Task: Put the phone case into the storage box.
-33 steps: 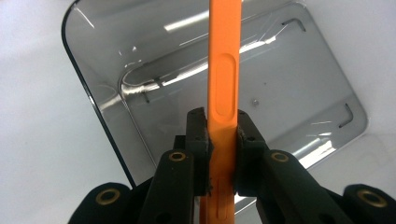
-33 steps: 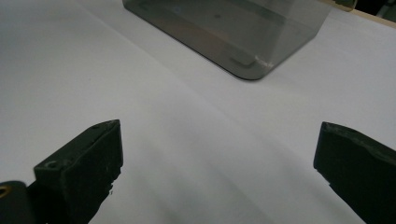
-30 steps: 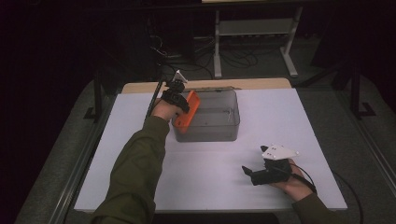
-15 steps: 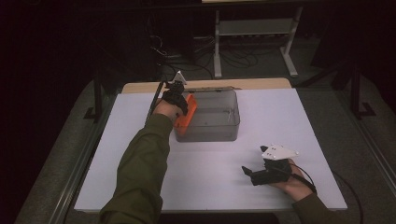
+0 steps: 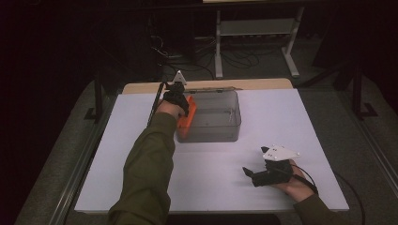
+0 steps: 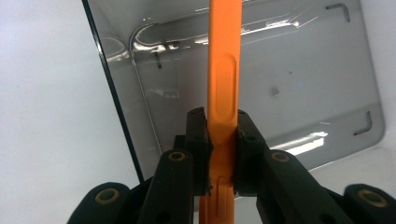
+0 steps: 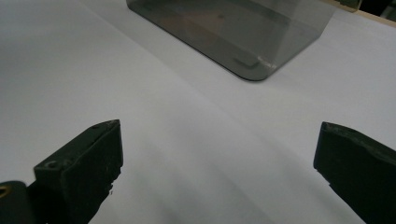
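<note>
A flat orange plastic piece (image 5: 187, 117) stands on edge at the left end of a clear grey bin (image 5: 237, 110) in the middle of the table. My left gripper (image 5: 180, 101) is shut on it from above. In the left gripper view the orange piece (image 6: 224, 70) runs straight up between the pads of that gripper (image 6: 222, 135), over the bin's floor (image 6: 303, 70). My right gripper (image 5: 247, 173) lies low at the table's front right, pointing left, open with nothing in it. In the right gripper view its jaws (image 7: 219, 158) stand wide apart over bare table, the bin's corner (image 7: 233, 28) farther off.
The white table top (image 5: 141, 154) has a wooden strip along its far edge. A metal rack (image 5: 256, 28) and cables sit on the dark floor beyond. The left sleeve (image 5: 145, 173) crosses the table's left half.
</note>
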A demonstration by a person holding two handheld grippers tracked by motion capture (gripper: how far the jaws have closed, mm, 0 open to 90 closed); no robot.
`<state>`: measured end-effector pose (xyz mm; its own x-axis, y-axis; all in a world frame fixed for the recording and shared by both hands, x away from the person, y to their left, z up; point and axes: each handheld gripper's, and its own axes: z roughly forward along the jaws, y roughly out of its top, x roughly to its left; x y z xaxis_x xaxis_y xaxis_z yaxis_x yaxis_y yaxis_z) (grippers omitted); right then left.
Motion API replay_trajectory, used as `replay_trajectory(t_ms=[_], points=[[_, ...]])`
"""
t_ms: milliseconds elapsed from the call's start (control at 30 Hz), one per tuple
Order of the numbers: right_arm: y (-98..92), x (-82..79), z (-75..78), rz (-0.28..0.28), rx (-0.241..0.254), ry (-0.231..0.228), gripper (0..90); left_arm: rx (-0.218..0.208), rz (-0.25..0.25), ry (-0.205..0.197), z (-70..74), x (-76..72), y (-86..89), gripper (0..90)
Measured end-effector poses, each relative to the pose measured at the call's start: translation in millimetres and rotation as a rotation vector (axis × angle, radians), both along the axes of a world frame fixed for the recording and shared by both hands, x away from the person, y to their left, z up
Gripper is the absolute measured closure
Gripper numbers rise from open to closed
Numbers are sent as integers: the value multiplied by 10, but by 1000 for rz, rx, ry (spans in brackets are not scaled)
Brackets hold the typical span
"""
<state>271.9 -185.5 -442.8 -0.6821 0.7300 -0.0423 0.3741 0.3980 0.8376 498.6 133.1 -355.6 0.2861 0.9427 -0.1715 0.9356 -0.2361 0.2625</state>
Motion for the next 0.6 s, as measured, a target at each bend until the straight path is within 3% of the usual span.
replay_trajectory(t_ms=[267,600], points=[[1,0,1,2,0,-1,9,12,48,37,-37,19,-25,791],[1,0,1,4,2,0,9,26,85,50,-70,26,-42,790]])
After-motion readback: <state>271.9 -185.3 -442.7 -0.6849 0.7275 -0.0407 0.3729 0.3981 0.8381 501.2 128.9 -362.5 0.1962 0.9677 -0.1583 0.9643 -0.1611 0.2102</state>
